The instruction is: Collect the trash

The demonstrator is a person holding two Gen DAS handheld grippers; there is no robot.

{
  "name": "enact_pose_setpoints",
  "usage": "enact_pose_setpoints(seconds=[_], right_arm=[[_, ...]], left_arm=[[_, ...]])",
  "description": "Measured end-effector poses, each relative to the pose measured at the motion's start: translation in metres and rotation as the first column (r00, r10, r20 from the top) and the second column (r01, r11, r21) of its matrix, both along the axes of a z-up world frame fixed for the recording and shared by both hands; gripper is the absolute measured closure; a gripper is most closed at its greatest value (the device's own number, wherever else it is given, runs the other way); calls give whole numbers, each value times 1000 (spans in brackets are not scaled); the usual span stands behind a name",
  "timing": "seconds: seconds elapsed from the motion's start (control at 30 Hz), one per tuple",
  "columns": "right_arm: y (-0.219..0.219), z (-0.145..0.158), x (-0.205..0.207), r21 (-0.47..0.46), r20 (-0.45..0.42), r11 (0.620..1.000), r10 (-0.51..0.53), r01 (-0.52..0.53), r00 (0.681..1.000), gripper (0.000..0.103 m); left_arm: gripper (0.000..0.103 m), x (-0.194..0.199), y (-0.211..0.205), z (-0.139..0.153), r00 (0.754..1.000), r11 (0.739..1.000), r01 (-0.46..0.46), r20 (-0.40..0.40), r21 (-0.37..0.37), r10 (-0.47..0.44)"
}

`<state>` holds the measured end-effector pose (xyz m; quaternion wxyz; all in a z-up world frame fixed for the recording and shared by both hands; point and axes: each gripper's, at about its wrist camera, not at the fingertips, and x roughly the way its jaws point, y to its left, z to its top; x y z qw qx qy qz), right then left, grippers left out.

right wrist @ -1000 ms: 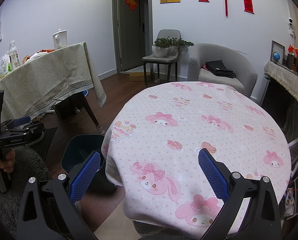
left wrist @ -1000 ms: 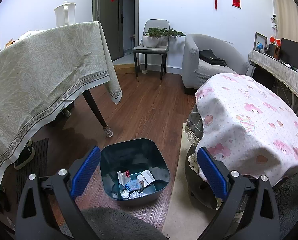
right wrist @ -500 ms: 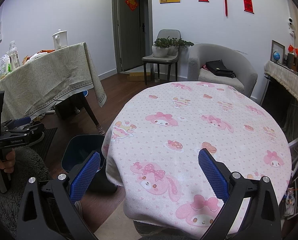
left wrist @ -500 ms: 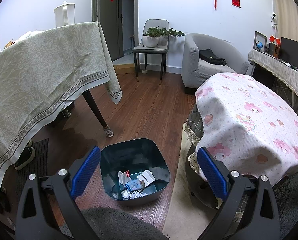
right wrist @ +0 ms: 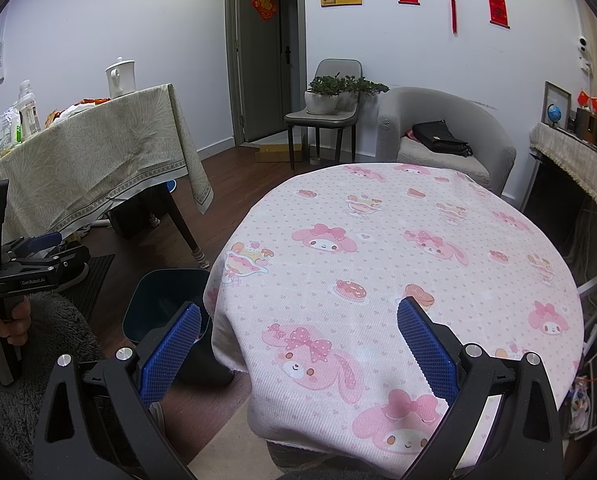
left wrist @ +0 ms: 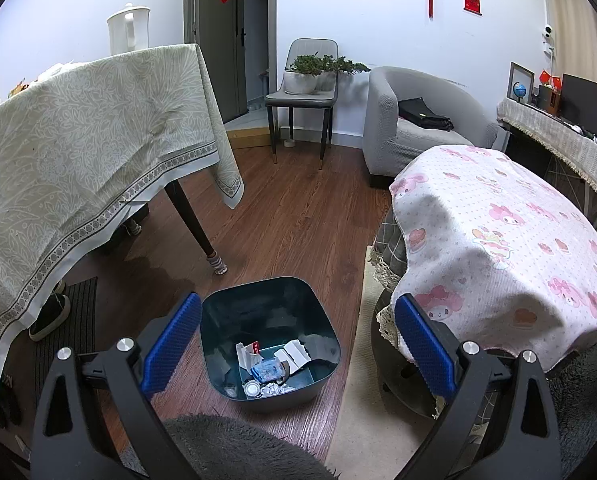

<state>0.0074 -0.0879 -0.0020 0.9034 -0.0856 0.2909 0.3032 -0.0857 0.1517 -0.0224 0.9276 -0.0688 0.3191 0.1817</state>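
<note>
A dark teal trash bin (left wrist: pixel 226 312) stands on the wooden floor and holds several pieces of trash (left wrist: pixel 272 368): crumpled paper, a wrapper, a cap. My left gripper (left wrist: pixel 296 340) is open and empty, held above the bin with the bin between its blue pads. My right gripper (right wrist: pixel 298 344) is open and empty above the near edge of the round table with the pink cartoon cloth (right wrist: pixel 398 248). The bin (right wrist: pixel 158 296) shows partly behind the table edge in the right wrist view. No trash shows on the pink cloth.
A table with a green-grey cloth (left wrist: pixel 78 152) stands at the left, its leg (left wrist: pixel 196 228) near the bin. A grey armchair (left wrist: pixel 414 120) and a chair with plants (left wrist: pixel 306 88) stand at the back. A grey fluffy rug (left wrist: pixel 234 448) lies at the bottom.
</note>
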Motion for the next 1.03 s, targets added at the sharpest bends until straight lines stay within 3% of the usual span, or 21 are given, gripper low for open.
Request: enact_pose_setpoints(seconds=[1.03], right_arm=[[1,0,0,0,0,1000,0,0,1000,3]], left_arm=[[4,1,3,-2,1000,1000,3,-8,6,-3]])
